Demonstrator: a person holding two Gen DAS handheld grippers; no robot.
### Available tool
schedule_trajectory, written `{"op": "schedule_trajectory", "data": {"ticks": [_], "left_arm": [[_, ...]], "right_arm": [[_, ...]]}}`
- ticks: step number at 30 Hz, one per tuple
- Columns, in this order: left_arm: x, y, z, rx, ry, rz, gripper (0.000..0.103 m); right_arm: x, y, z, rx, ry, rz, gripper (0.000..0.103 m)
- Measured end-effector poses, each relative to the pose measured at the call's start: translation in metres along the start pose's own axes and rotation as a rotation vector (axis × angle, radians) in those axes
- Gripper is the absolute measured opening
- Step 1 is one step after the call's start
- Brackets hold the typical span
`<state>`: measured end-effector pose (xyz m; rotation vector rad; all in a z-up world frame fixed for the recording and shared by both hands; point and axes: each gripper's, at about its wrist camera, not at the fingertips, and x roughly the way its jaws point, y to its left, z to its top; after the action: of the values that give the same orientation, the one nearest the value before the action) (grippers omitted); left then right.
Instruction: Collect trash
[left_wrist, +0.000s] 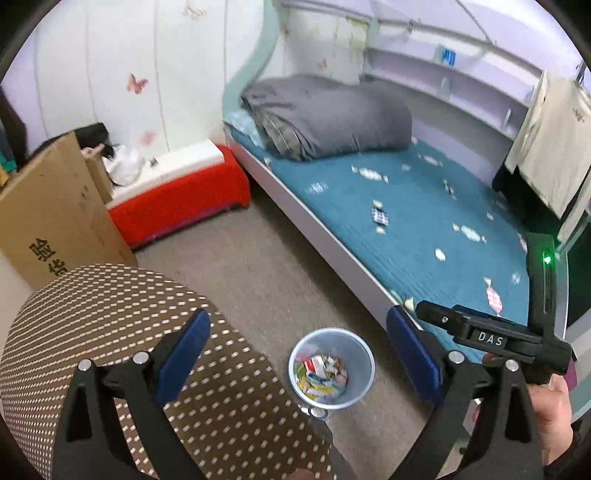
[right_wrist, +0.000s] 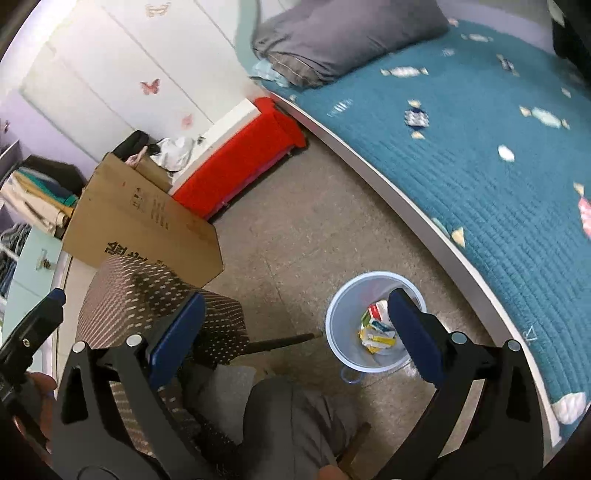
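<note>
Below, the bin (right_wrist: 347, 325) stands upright (mouth up), wrappers (right_wrist: 376, 330) inside.

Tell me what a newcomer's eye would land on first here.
Probably the teal bed cover strewn with candy wrappers, filling the right side. Next, the pale bin on the floor beside the bed, holding colourful wrappers, with both hand-held grippers open above it: left, right.

Black linkage arms with silver pivot screws and blue pads on left gripper (left_wrist: 297, 341) and right gripper (right_wrist: 295, 330); white "DAS" lettering, green light; grey trousers (right_wrist: 291, 424).
</note>
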<state>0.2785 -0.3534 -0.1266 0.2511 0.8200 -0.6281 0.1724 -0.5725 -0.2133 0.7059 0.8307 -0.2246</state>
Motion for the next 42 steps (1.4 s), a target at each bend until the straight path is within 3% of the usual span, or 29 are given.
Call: {"op": "schedule_trajectory", "data": {"ticks": [6, 12, 22, 34, 42], "left_arm": [[-0.061, 0.009, -0.015, -0.021, -0.122, 0.054, 0.096], [-0.118, 0.021, -0.035, -0.057, -0.228, 0.161, 0.096], [-0.226, 0.036, -0.081, -0.187, -0.445, 0.305, 0.098], [-0.307, 0.027, -0.133, -0.234, -0.548, 0.397, 0.098], [-0.333, 0.025, -0.150, -0.251, -0.581, 0.398, 0.098]], "right_arm": [[-0.045, 0.050, -0.006, -0.117, -0.081, 0.002, 0.097], [-0.089, 0.102, -0.024, -0.234, -0.160, -0.014, 0.097], [-0.168, 0.176, -0.071, -0.398, -0.330, -0.033, 0.097], [-0.238, 0.214, -0.131, -0.507, -0.489, 0.006, 0.097], [-0.259, 0.230, -0.161, -0.560, -0.547, 0.017, 0.097]]}}
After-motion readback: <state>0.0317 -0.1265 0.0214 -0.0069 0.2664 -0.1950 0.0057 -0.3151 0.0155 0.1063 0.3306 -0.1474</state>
